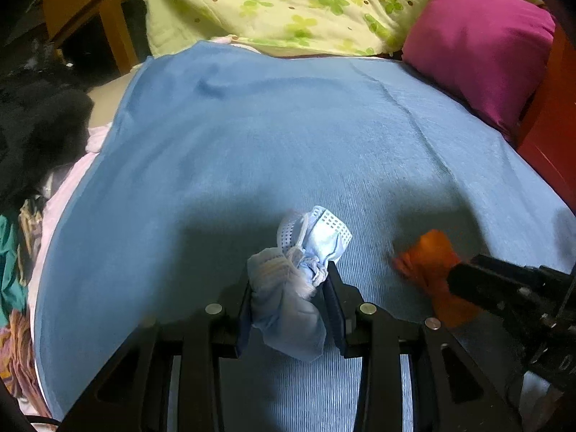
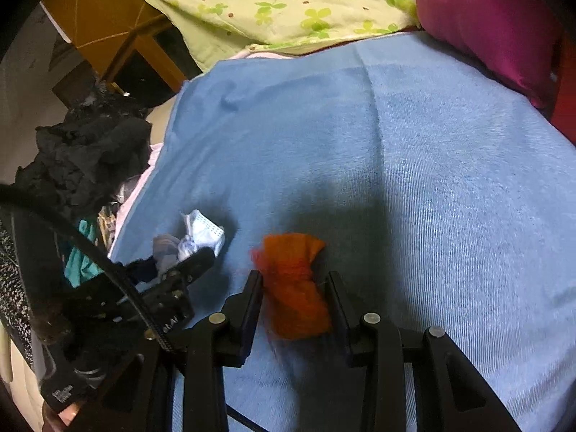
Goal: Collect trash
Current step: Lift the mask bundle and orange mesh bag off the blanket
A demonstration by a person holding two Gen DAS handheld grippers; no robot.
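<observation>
A crumpled pale blue face mask (image 1: 298, 280) hangs between the fingers of my left gripper (image 1: 289, 288), which is shut on it above the blue bed cover (image 1: 252, 136). My right gripper (image 2: 293, 288) is shut on a crumpled orange wrapper (image 2: 293, 288) and holds it over the same cover. In the left wrist view the orange wrapper (image 1: 432, 270) and the right gripper's black finger (image 1: 504, 288) show at the right. From the right wrist view the mask (image 2: 201, 237) and the left gripper (image 2: 172, 280) appear at the left.
A magenta pillow (image 1: 478, 50) lies at the far right of the bed by a red frame (image 1: 550, 136). A green clover quilt (image 1: 288, 3) is bunched at the far end. Dark clothes (image 2: 86, 158) pile up off the left edge, near a wooden table (image 2: 108, 25).
</observation>
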